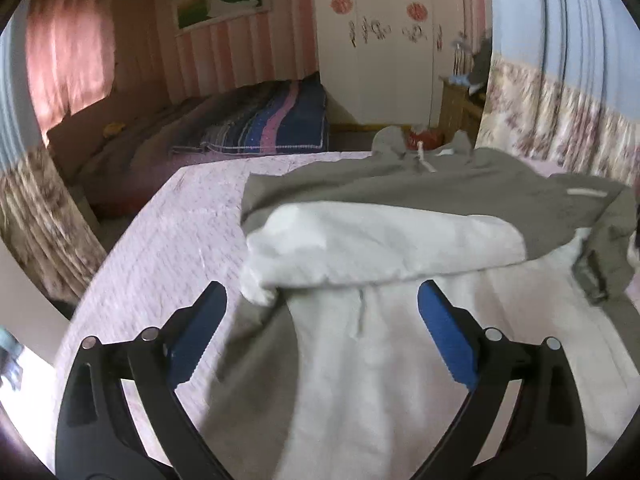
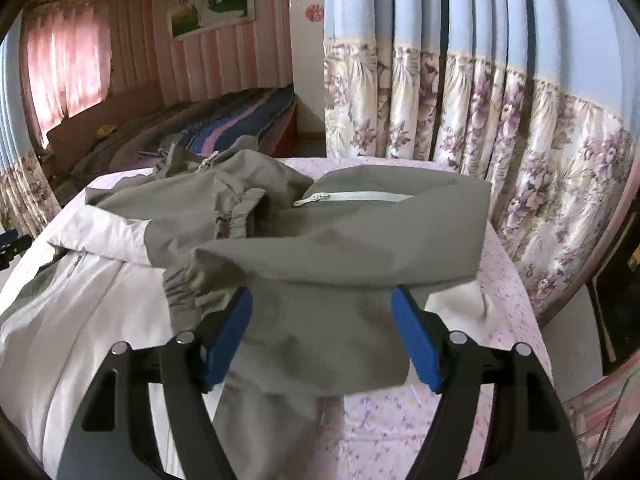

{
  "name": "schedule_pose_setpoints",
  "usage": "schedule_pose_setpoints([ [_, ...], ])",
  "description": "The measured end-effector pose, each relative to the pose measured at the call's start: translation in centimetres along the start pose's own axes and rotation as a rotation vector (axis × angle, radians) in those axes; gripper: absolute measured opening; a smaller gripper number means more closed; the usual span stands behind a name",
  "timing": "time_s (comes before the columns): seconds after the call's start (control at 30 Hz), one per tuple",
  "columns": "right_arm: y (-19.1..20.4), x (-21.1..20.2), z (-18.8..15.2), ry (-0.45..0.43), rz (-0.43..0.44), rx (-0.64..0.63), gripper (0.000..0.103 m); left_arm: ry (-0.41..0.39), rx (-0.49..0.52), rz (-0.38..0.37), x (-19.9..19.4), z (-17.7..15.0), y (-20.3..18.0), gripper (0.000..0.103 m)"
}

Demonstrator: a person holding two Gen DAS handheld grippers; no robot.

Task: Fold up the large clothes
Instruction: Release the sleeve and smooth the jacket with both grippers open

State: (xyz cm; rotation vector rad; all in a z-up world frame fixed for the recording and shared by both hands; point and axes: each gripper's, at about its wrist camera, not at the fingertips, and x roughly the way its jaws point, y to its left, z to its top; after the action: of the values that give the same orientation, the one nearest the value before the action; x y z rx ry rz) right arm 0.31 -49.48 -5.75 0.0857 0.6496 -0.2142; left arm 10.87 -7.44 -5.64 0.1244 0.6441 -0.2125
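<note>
A grey and white jacket lies on a bed with a pink flowered sheet. Its sleeves are folded across the body; a white and grey sleeve lies across the white lower part. My left gripper is open above the jacket's white hem, holding nothing. In the right wrist view the jacket shows a grey sleeve with an elastic cuff folded over, and a white zipper. My right gripper is open, its jaws on either side of the grey cloth without gripping it.
Flowered and blue curtains hang close behind the bed on the right. A second bed with a striped blanket stands further back. A white wardrobe is at the far wall. The sheet's edge drops off on the left.
</note>
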Motion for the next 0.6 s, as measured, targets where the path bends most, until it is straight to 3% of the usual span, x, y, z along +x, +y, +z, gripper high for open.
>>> schedule_pose_setpoints([
  [0.07, 0.8, -1.4, -0.6, -0.031, -0.018, -0.021, 0.082, -0.004, 0.005, 0.005, -0.5, -1.4, -0.7, 0.098],
  [0.23, 1.6, -1.7, -0.8, 0.022, -0.040, 0.027, 0.083, -0.010, 0.005, -0.010, -2.1, -3.1, -2.0, 0.100],
  [0.33, 2.7, -1.3, -0.2, 0.052, -0.015, -0.018, 0.083, 0.017, -0.017, -0.021, -1.9, -3.2, -2.0, 0.100],
  [0.6, 3.6, -1.5, 1.4, 0.005, -0.044, -0.063, 0.083, 0.057, 0.026, -0.027, -1.7, -3.4, -4.6, 0.100],
])
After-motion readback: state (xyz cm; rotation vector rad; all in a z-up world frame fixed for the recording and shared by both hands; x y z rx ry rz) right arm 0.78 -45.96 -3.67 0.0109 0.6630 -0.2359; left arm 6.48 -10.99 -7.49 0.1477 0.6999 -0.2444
